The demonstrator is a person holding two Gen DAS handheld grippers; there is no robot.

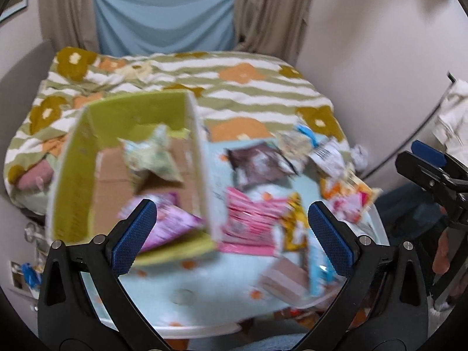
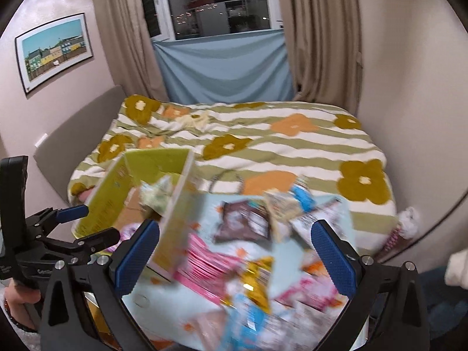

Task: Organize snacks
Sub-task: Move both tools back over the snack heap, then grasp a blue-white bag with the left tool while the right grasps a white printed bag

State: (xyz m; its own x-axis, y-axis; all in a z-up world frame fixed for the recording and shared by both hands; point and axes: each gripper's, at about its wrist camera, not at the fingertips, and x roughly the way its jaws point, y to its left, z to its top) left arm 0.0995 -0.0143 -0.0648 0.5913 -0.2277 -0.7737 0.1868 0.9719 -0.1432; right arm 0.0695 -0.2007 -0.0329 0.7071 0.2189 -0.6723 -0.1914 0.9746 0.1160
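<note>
A green cardboard box (image 1: 73, 175) (image 2: 111, 193) stands open on the left of a small light-blue table (image 1: 190, 280) (image 2: 295, 251). Inside lie a pale green packet (image 1: 152, 155) and a purple packet (image 1: 172, 222). Right of the box, loose snacks are scattered: a brown packet (image 1: 257, 163) (image 2: 242, 222), a pink pack (image 1: 251, 222) (image 2: 204, 263), a yellow packet (image 1: 295, 228) (image 2: 257, 278). My left gripper (image 1: 231, 237) hovers open above the box's near right corner. My right gripper (image 2: 234, 260) is open over the loose snacks. Both views are blurred.
A bed with a striped, flowered cover (image 1: 234, 87) (image 2: 263, 134) lies right behind the table. Curtains (image 2: 318, 35) and a blue cloth (image 2: 222, 70) hang at the window. The right gripper (image 1: 435, 175) shows at the left wrist view's right edge, the left gripper (image 2: 58, 234) at the other's left.
</note>
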